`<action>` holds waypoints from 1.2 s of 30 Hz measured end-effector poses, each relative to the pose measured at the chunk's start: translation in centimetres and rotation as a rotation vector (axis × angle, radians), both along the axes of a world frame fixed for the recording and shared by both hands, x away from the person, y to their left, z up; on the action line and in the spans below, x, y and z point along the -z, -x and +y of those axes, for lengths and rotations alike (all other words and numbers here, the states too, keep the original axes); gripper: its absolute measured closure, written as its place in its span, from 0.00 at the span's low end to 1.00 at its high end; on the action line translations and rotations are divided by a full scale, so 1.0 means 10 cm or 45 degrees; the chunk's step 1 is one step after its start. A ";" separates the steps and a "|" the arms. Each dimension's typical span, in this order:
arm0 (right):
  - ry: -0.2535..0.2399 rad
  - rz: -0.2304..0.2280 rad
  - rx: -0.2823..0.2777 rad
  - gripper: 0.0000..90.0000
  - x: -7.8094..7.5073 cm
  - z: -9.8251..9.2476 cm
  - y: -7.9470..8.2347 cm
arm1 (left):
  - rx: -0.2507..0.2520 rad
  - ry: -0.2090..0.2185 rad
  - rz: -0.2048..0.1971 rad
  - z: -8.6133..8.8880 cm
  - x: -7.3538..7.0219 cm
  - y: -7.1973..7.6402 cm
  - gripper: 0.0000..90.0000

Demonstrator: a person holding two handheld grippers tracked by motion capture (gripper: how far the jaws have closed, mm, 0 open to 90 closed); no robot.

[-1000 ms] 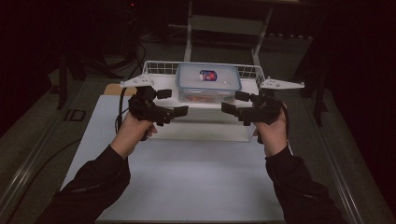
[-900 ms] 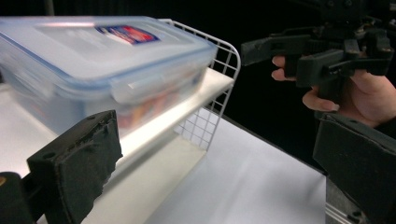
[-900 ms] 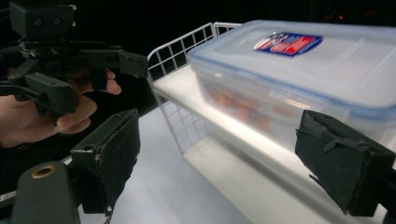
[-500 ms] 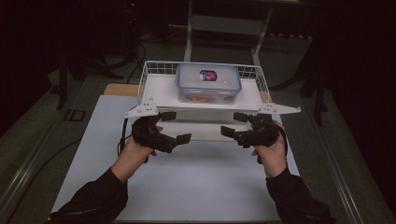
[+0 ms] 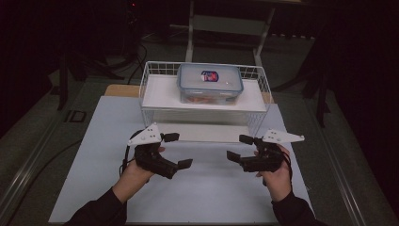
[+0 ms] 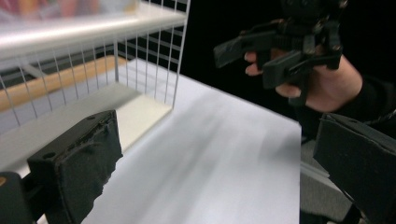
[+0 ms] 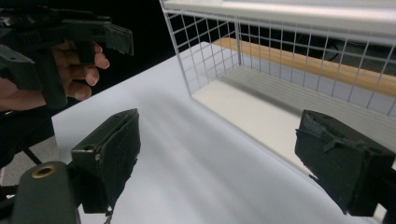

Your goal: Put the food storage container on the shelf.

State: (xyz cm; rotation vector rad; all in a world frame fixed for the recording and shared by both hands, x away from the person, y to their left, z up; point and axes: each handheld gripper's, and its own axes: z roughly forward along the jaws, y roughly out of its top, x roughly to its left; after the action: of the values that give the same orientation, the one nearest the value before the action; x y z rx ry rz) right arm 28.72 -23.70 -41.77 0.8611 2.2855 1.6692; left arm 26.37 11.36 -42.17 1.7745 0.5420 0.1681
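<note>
Both tools hover above the near half of the white worktop [image 5: 197, 197], jaws spread wide and holding nothing: the left tool [image 5: 175, 150] by the wire rack's [image 5: 153, 75] near left corner, the right tool [image 5: 239, 148] by its near right corner. A lidded plastic container [image 5: 210, 83] sits on the rack's upper shelf, toward the worktop's far edge.

One wire rack [image 5: 256, 101] at the far edge of the white table [image 5: 202, 197], with one clear lidded container [image 5: 210, 83] on its upper shelf. Two handheld grippers in front of the rack: left gripper [image 5: 175, 150] and right gripper [image 5: 239, 148], each with two black jaws spread wide and one grey three-cornered plate on top. Two hands counted, one per gripper.
</note>
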 end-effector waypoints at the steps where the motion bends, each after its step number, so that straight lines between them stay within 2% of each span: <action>1: 0.004 -0.004 -0.002 0.15 0.03 -0.02 0.03 | 0.011 -0.003 0.003 0.00 0.03 0.02 0.01; 6: 0.037 -0.012 -0.015 0.15 0.19 -0.09 0.13 | 0.029 -0.055 0.003 0.00 0.21 0.13 0.01; 9: 0.056 -0.014 -0.009 0.15 0.30 -0.15 0.17 | 0.051 -0.095 -0.014 0.04 0.28 0.19 0.01; 13: 0.080 -0.004 0.005 0.15 0.44 -0.23 0.20 | 0.042 -0.100 -0.017 0.12 0.37 0.24 0.01; 17: 0.092 0.008 0.017 0.15 0.58 -0.32 0.21 | 0.021 -0.114 0.013 0.20 0.52 0.26 0.01; 19: 0.116 0.007 0.031 0.15 0.63 -0.35 0.21 | 0.025 -0.140 0.029 0.23 0.60 0.28 0.01; 20: 0.116 0.007 0.031 0.15 0.63 -0.35 0.21 | 0.025 -0.140 0.029 0.23 0.60 0.28 0.01; 22: 0.121 0.024 0.036 0.15 0.70 -0.39 0.22 | 0.023 -0.170 0.036 0.26 0.70 0.30 0.01; 26: 0.129 0.022 0.047 0.15 0.77 -0.44 0.25 | 0.014 -0.186 0.052 0.32 0.80 0.33 0.01; 30: 0.141 -0.001 0.041 0.15 0.79 -0.48 0.29 | -0.015 -0.225 0.029 0.41 0.84 0.34 0.01; 32: 0.144 -0.022 0.055 0.15 0.79 -0.52 0.31 | -0.029 -0.223 0.041 0.46 0.85 0.35 0.01; 36: 0.158 -0.012 0.058 0.15 0.83 -0.55 0.32 | -0.060 -0.225 0.046 0.56 0.91 0.37 0.01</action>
State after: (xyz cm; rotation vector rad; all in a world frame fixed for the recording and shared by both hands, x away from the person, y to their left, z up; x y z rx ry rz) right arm 25.53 -29.18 -50.03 0.8688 2.3168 1.4919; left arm 22.67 16.95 -51.24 1.9406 0.6107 0.2225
